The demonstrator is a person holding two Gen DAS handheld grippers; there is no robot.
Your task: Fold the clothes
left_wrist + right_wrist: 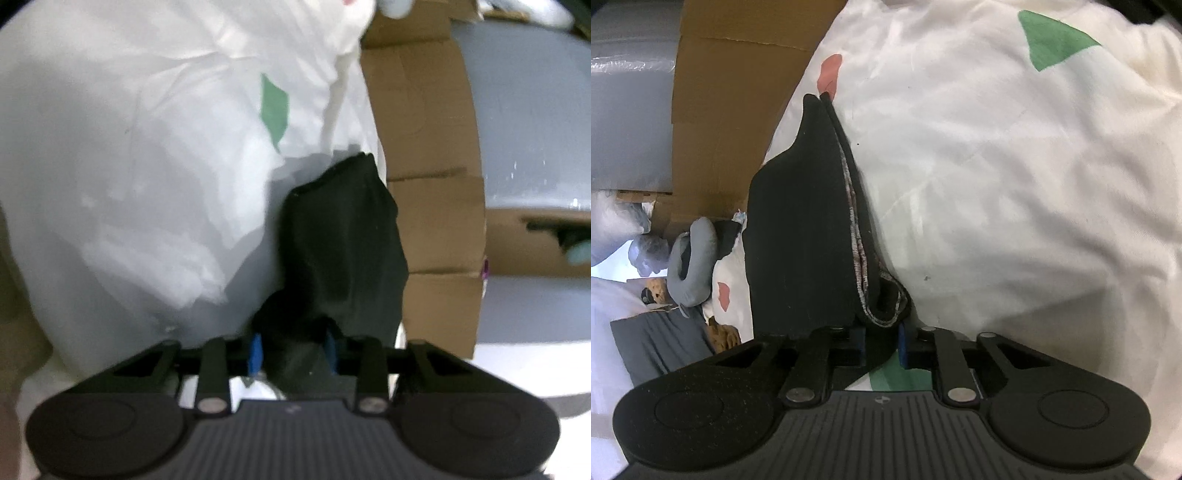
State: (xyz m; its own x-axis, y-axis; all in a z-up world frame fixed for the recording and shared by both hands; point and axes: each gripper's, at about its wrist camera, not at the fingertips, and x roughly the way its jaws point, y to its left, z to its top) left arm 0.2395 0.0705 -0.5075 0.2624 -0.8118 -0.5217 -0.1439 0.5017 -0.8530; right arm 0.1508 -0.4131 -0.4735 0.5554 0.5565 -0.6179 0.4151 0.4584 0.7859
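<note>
- Left gripper (294,350): its blue-padded fingers pinch a bunched end of a black garment (343,236), which rises away from the camera in soft folds.
- Right gripper (881,345): its fingers are clamped on the garment (801,236) too, here a flat, doubled black panel standing on edge, a mottled pink-grey lining showing along the folded hem just past the fingertips.
- Beneath and behind the garment lies a white sheet (997,184), rumpled, printed with green (1052,40) and coral (829,74) patches; in the left view the sheet (147,166) fills most of the frame.
- Beyond the sheet stands brown cardboard (424,147), with a pale grey wall (535,129) behind it.
- At far left of the right view, a grey neck pillow (692,262) rests on heaped bedding near a dark grey cloth (657,343).
</note>
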